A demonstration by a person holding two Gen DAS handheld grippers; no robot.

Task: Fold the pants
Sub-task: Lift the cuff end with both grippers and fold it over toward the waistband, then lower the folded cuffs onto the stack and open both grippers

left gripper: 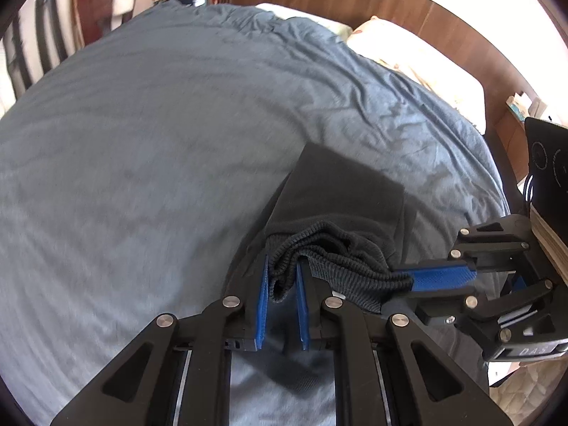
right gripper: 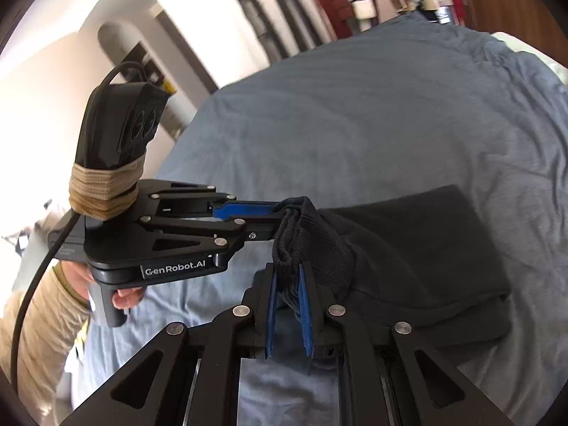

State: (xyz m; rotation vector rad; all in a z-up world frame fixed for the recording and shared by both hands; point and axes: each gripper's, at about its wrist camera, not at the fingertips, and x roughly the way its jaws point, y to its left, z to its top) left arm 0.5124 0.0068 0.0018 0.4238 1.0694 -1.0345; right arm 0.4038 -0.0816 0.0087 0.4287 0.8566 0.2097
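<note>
Blue-grey bedding point(left gripper: 159, 135) fills both views, with a wooden headboard point(left gripper: 355, 3) in the upper right of the left view. 1 pair of black pants point(right gripper: 419, 248), folded into a thick rectangle, lies at lower right, its ribbed waistband point(left gripper: 319, 248) bunched. 2 grippers meet there: the left gripper point(left gripper: 283, 277) and right gripper point(right gripper: 287, 280) each pinch the waistband, jaws nearly closed. 1 hand point(right gripper: 124, 296) grips the left handle.

The black pants point(right gripper: 419, 248) are lying folded into a compact rectangle on the blue-grey bedspread point(right gripper: 390, 113). Their ribbed waistband point(right gripper: 301, 234) is bunching up at the near end, lifting slightly off the fabric below.
</note>
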